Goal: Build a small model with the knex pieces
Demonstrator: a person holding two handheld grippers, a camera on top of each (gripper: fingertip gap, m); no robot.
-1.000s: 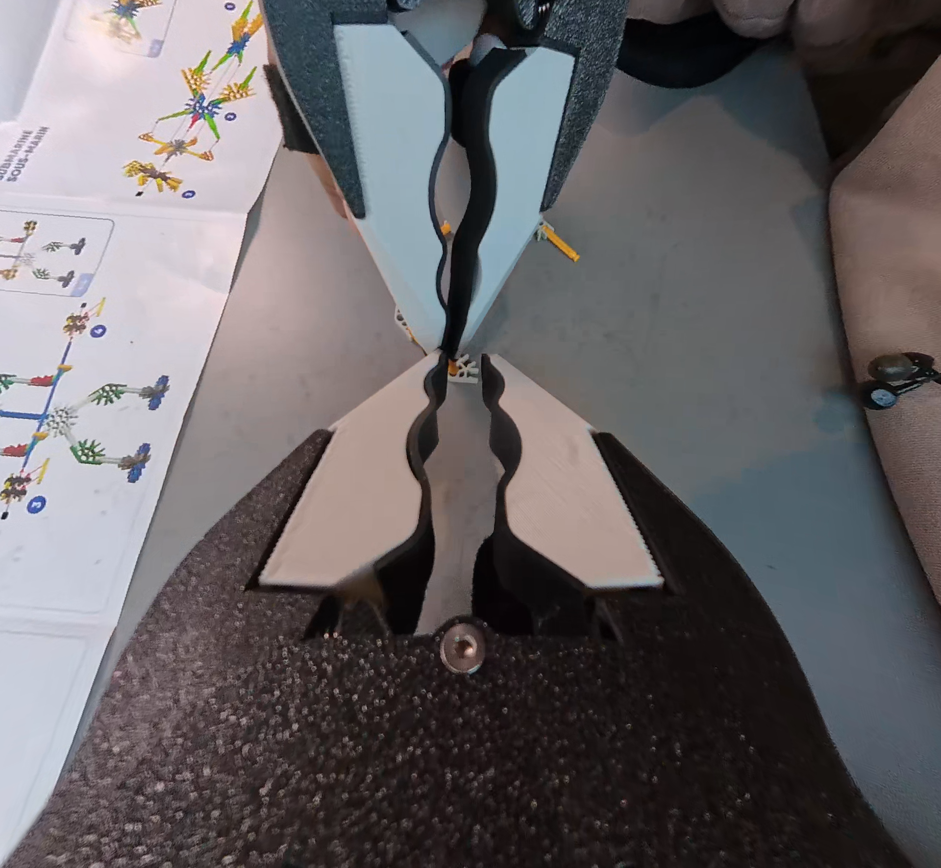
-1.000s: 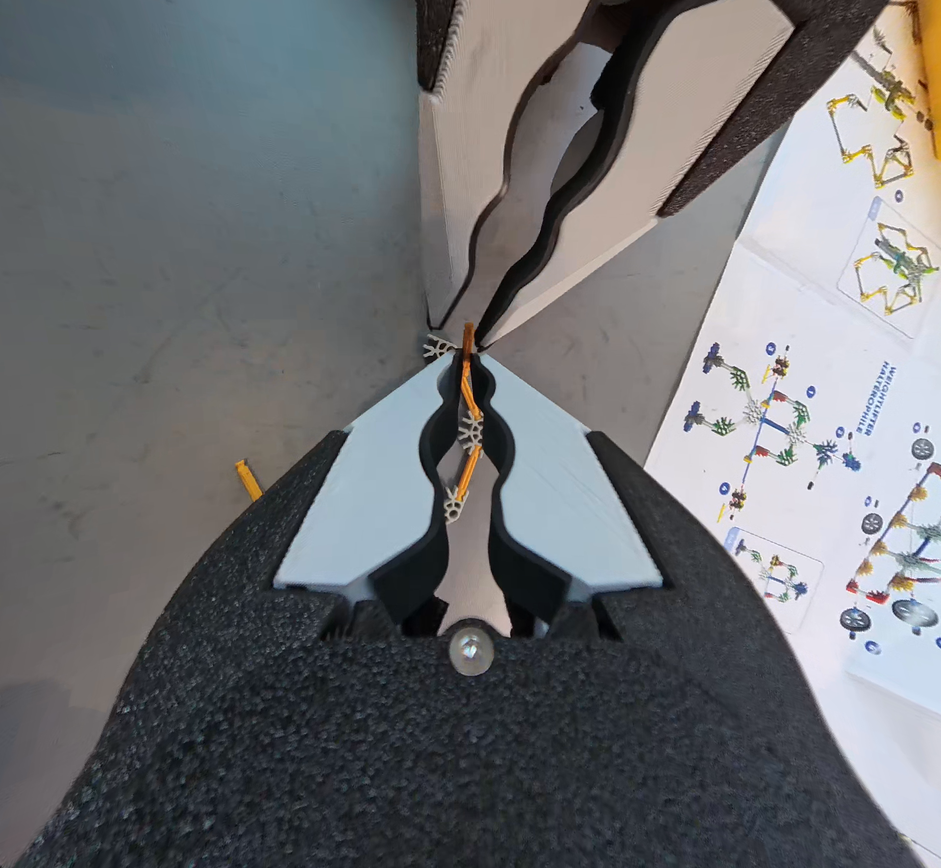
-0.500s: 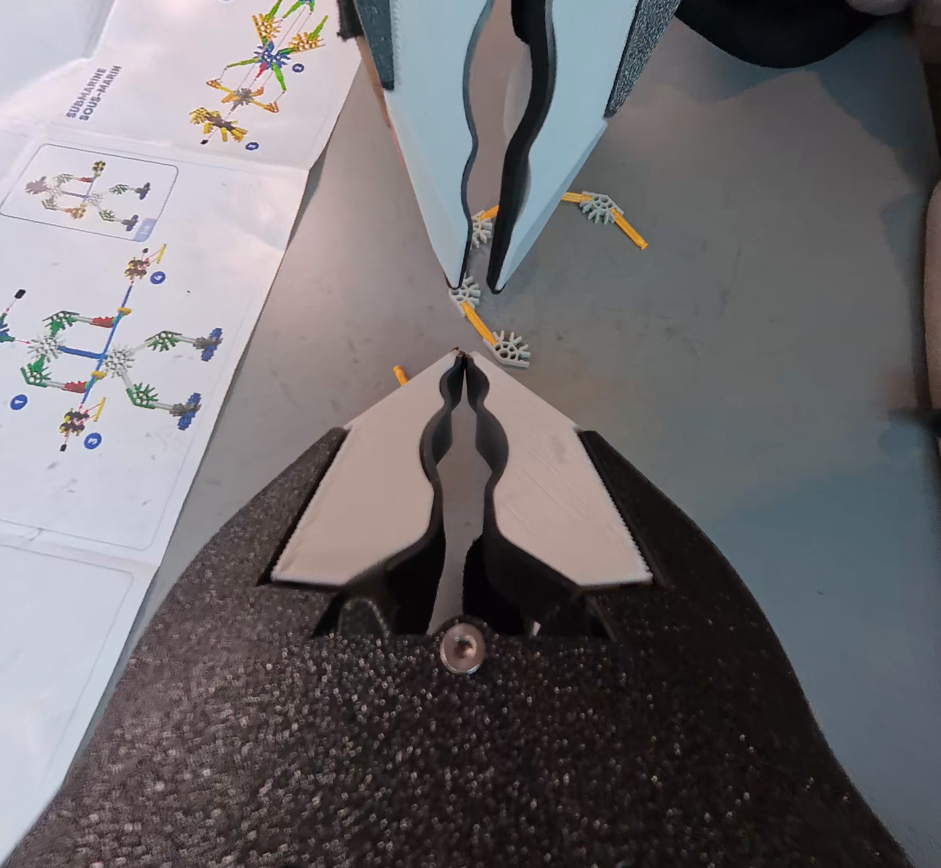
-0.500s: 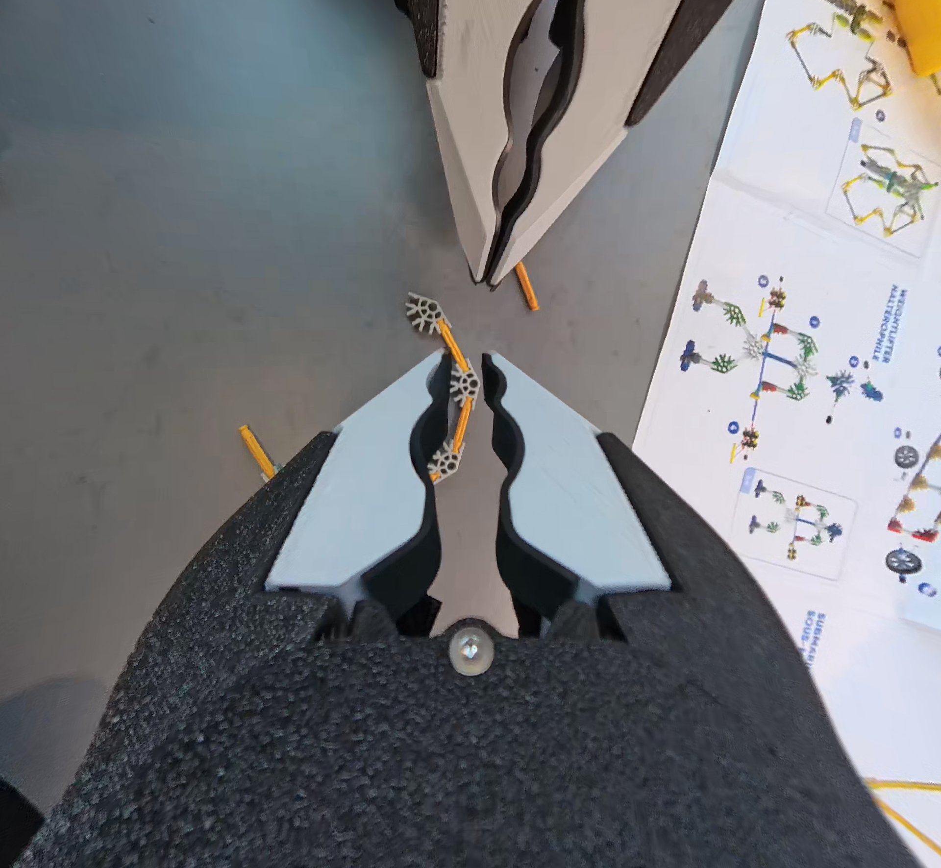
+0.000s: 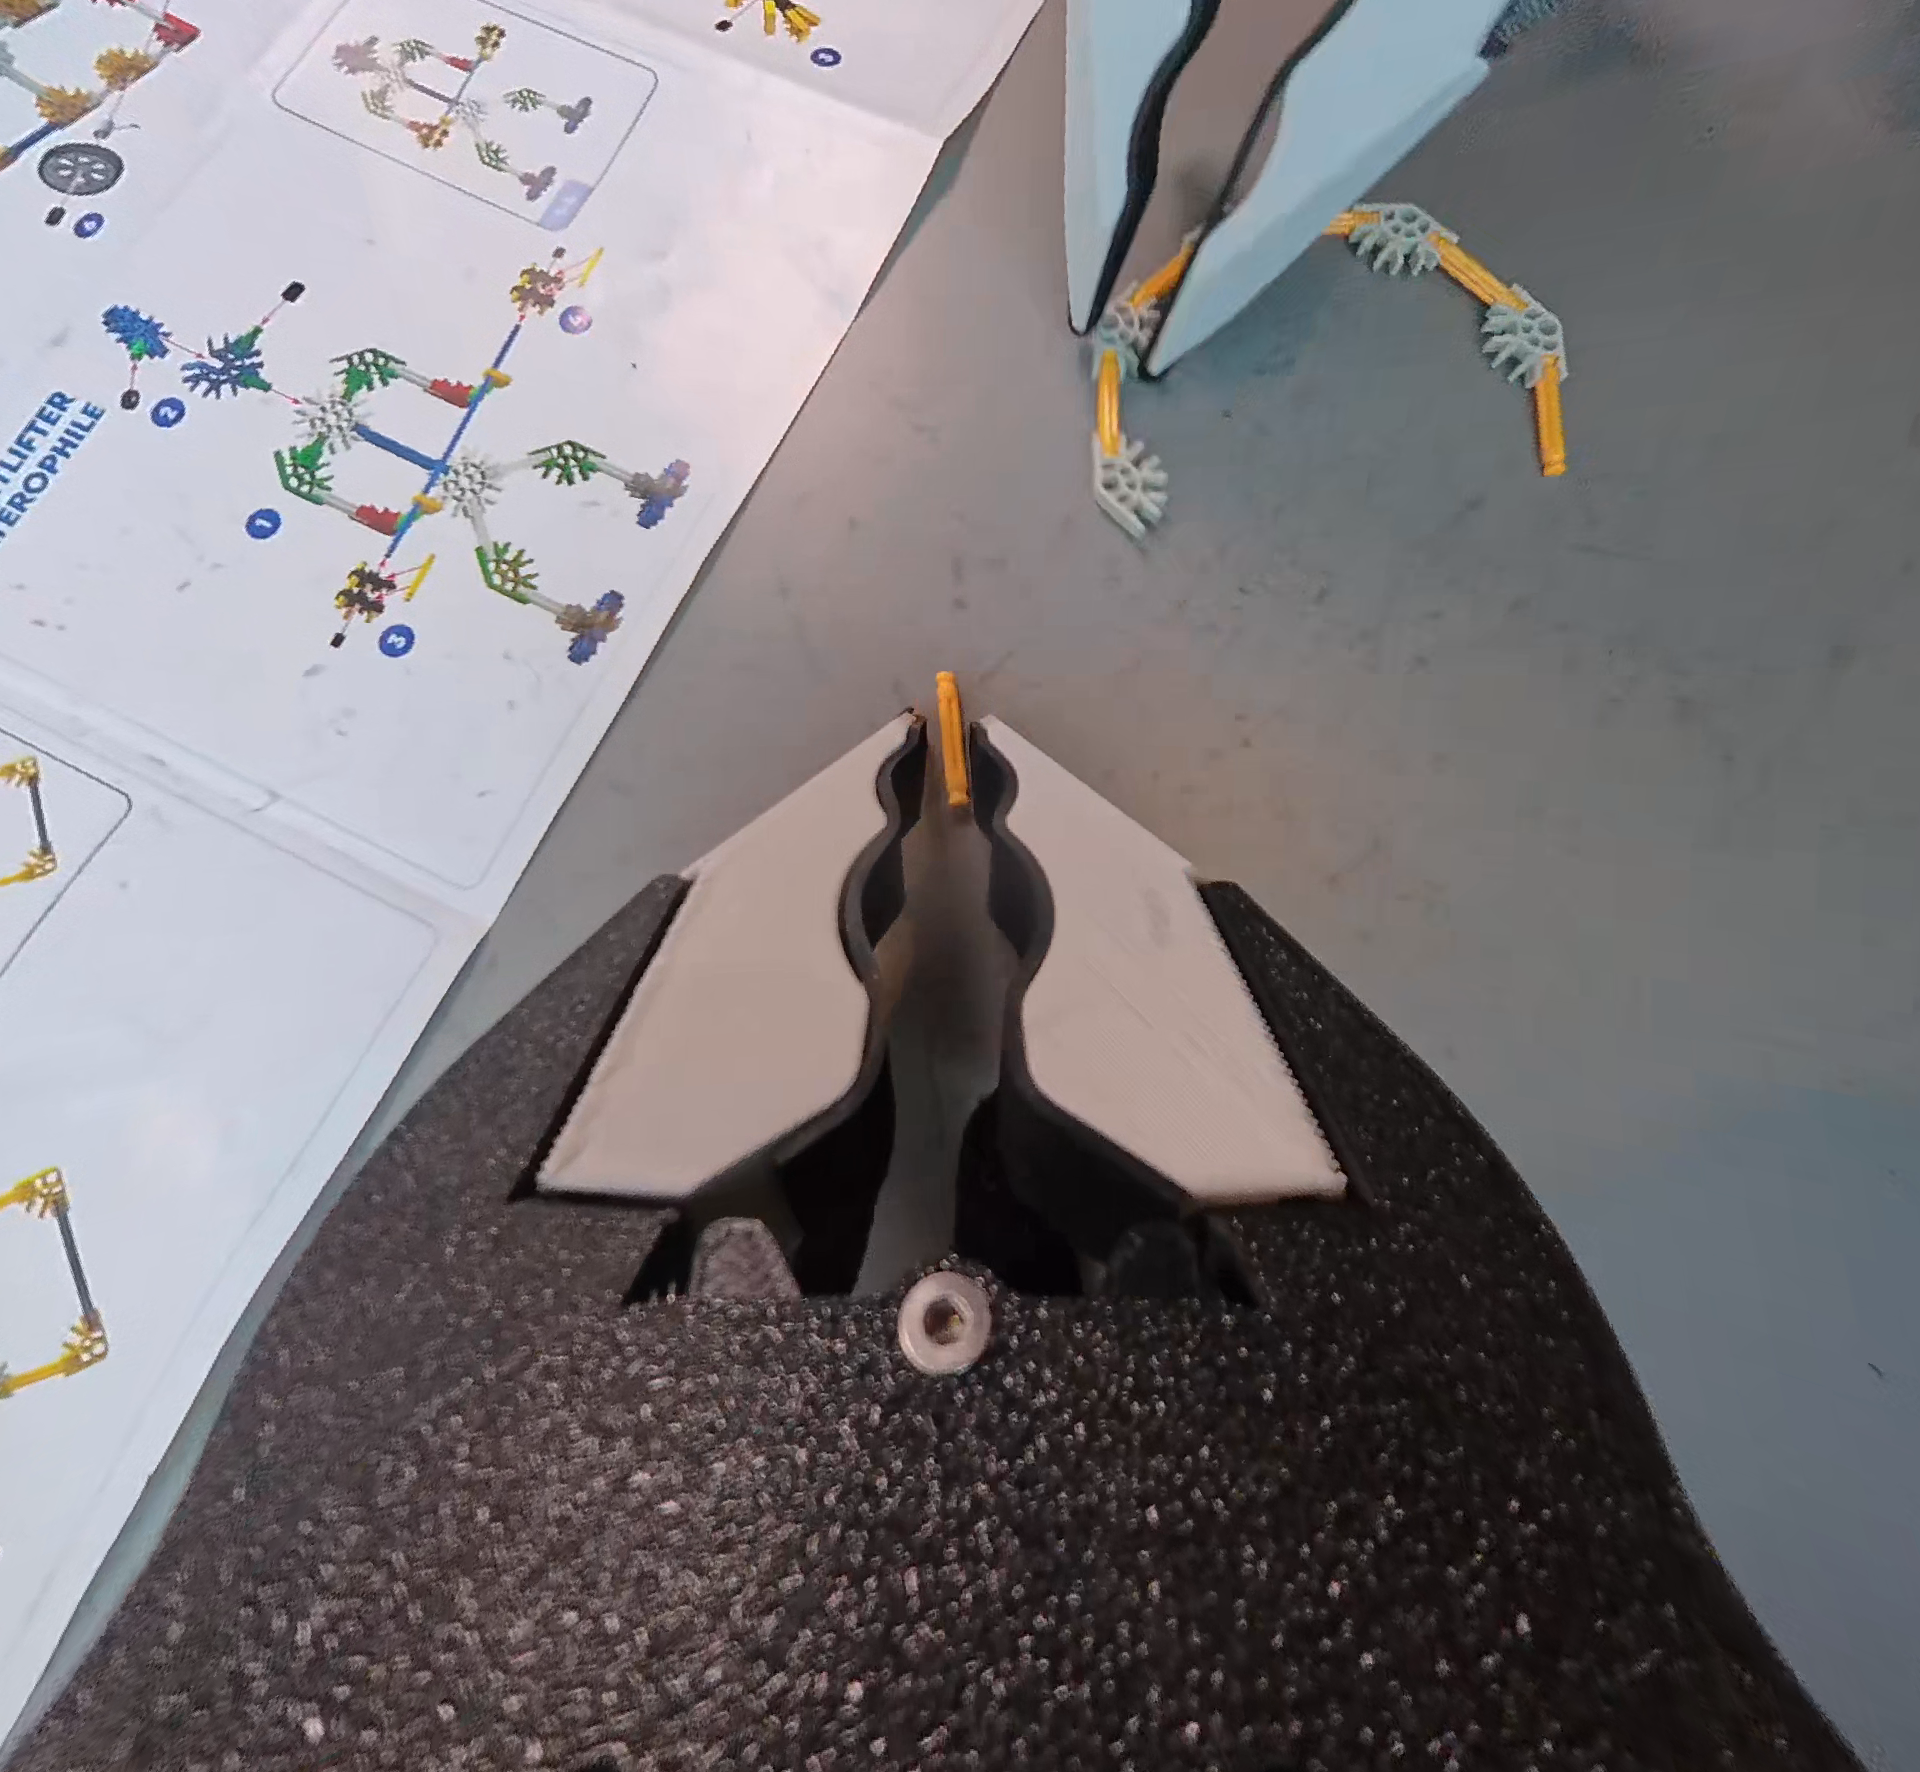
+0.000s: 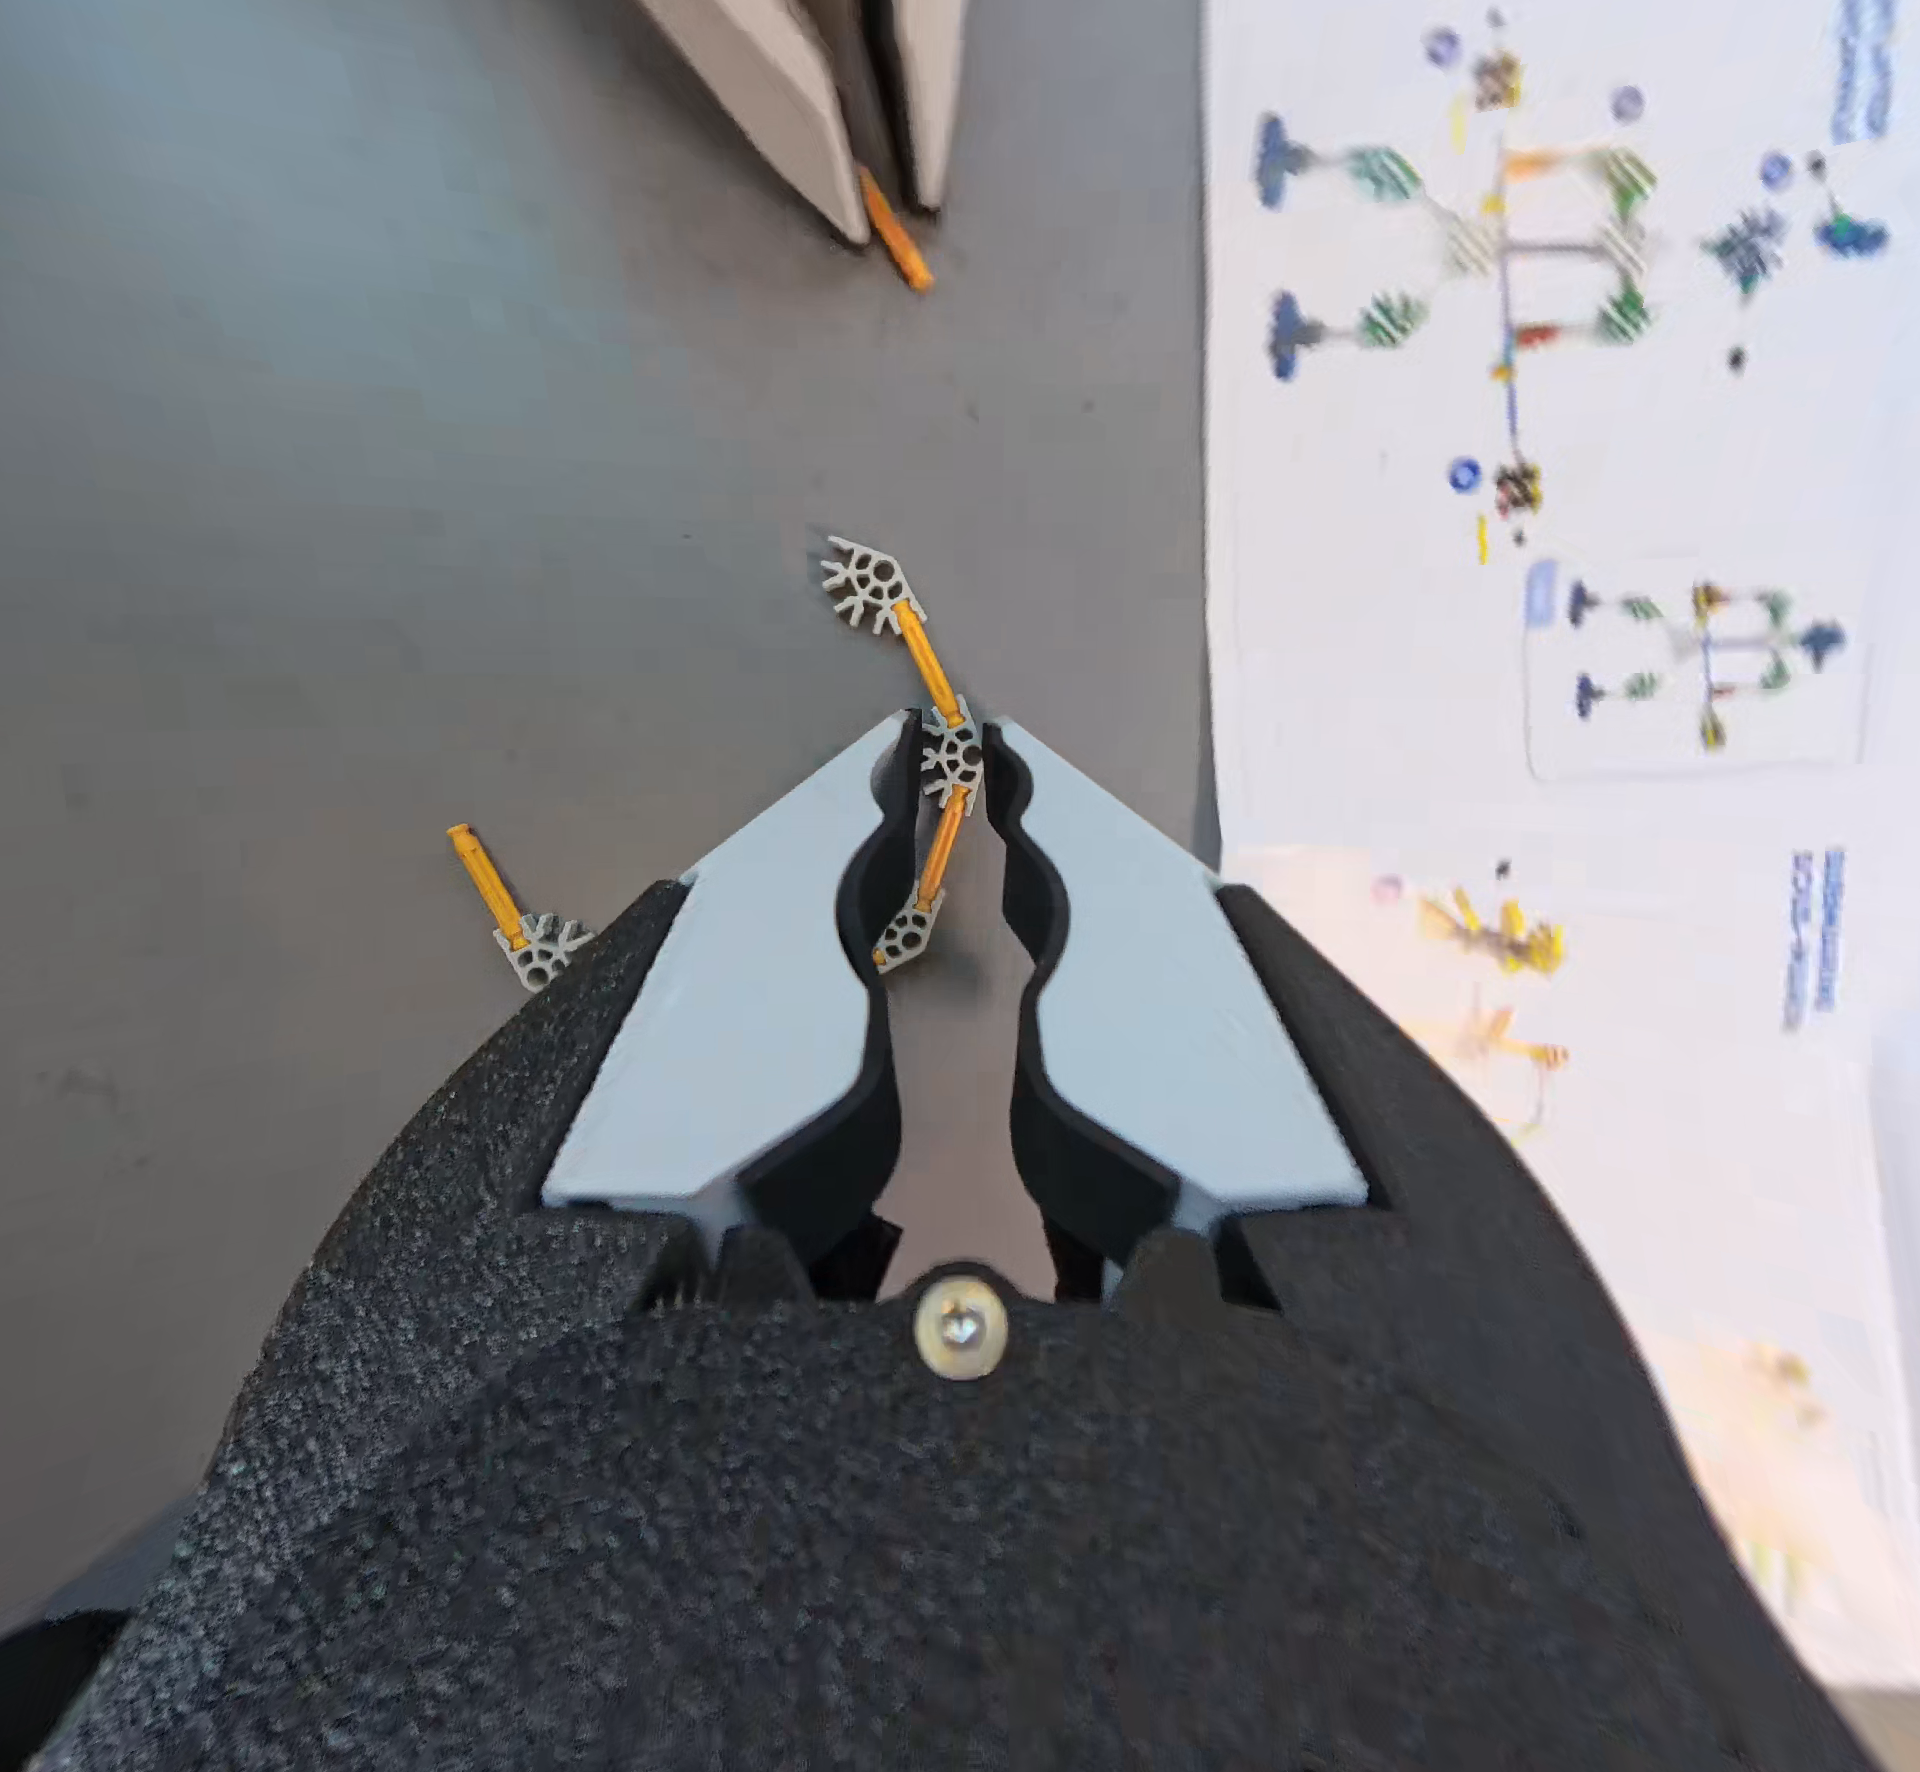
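The left claw (image 5: 945,723) is pinched tight on one short yellow plastic rod (image 5: 950,737), so the rod sticks out past its tips. The right claw (image 6: 948,723) squeezes a grey snowflake-shaped joint (image 6: 950,754) in a curved chain of yellow rods and grey joints (image 5: 1455,268), holding it steady above the grey desk (image 5: 1455,787). A white paper sheet of building pictures (image 5: 416,372) lies beside them.

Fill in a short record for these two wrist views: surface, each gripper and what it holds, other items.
surface: grey table
left gripper: shut on a loose yellow rod
right gripper: shut on a chain of grey connectors and yellow rods, at a connector
chain shape: curved, lying on the table
other: instruction sheet, beside the grippers
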